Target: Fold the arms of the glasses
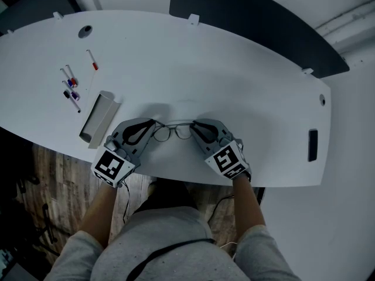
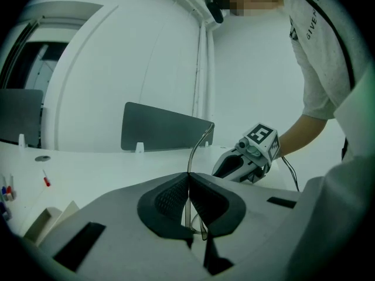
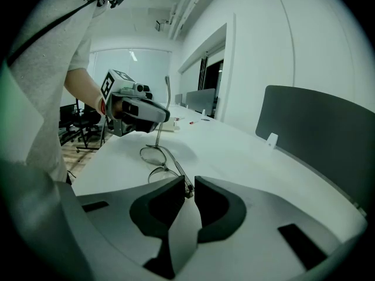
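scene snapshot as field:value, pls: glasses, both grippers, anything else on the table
surface: white table
glasses: on the table near its front edge, between the two grippers
left gripper: shut on the glasses arm, which stands upright
right gripper: jaws slightly apart, the frame's hinge end at their tips, no firm grip visible
fold status: held arm not folded
other items: markers and a white box, to the left of the grippers, not touched
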`<state>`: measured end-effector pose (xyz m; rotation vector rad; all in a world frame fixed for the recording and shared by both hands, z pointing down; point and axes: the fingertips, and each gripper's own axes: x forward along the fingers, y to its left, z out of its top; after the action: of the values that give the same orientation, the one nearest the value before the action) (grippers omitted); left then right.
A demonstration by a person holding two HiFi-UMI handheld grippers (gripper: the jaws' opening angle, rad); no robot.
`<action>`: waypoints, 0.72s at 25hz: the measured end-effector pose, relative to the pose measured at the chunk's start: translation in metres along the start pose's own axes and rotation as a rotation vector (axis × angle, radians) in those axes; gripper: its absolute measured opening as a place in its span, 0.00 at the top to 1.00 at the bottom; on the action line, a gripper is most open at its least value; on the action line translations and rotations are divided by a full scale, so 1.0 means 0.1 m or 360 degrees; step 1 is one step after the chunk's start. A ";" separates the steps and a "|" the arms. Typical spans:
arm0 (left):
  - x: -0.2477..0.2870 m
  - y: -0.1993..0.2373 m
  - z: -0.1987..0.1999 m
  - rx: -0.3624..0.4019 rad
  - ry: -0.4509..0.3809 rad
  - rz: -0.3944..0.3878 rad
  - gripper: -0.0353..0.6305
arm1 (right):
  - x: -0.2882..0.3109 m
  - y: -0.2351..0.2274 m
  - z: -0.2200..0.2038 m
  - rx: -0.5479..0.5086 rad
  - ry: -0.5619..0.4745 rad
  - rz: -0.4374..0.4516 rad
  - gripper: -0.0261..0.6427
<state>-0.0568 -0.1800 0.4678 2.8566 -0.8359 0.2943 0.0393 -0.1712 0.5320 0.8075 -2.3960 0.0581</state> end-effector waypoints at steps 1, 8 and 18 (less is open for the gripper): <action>0.01 -0.02 -0.01 0.0022 0.0009 -0.0009 0.92 | -0.01 0.00 0.00 -0.0003 0.0002 -0.0001 0.87; 0.08 -0.10 -0.01 0.0047 0.0036 -0.0050 0.92 | -0.03 0.00 -0.01 -0.0012 -0.0006 0.0006 0.87; 0.20 -0.20 -0.08 0.0092 0.0094 -0.0101 0.92 | -0.08 -0.02 -0.06 -0.0011 -0.0003 -0.0001 0.87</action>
<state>-0.0302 -0.1722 0.4785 2.9056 -0.7358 0.3994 0.0490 -0.1667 0.5321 0.8051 -2.3964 0.0493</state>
